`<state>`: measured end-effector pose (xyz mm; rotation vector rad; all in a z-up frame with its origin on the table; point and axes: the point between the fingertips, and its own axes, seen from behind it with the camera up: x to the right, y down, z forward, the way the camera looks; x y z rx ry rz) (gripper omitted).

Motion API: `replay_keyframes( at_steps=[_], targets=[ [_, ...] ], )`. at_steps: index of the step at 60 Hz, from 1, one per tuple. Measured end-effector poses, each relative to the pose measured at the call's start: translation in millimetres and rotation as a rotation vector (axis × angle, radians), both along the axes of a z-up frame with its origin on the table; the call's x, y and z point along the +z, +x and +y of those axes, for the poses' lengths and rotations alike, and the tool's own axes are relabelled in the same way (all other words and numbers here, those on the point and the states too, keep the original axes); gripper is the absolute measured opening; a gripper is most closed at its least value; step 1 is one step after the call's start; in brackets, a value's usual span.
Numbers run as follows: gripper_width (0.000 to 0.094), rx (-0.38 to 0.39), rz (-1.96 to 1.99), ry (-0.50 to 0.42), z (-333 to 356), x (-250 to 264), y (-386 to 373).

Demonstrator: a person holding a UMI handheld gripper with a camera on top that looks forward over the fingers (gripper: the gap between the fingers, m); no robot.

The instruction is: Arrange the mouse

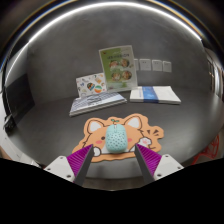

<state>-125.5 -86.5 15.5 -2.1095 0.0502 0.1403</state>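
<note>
Gripper view: your hand-held gripper (115,158) is spread wide, purple pads (80,158) on both fingers showing, nothing clamped. The mouse (118,137) is a small pale teal one with a dotted look; it sits on the orange fox-shaped mouse mat (108,128), just ahead of the fingertips and about centred on the gap between them. There is a gap at either side of it, so no contact yet as far as this view shows.

Beyond the mat, on the grey table (50,75): a flat booklet (97,103) off to the left, a white-and-blue book (155,95) off to the right, and an upright printed card (119,69) with food pictures farther back. All are well apart from the mouse, so they should not get in your way.

Likely step: closing in for the grasp. To do it well, keep the fingers level with the table and ease forward until the mouse's widest part sits between the pads, not just its near end. Stay centred so both pads meet the sides together; one pad landing first will probably spin or shove the mouse across the mat. Keep the fingertips low but off the mat so they do not drag it. Close slowly: the shell looks rounded and smooth and could squirt forward out of a hard pinch.
</note>
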Motion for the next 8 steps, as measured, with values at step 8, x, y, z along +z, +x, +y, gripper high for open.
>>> replay_keyframes(
  at_steps=[8],
  targets=[
    [0.0850,-0.080,0.008,0.016,-47,18,29]
  ],
)
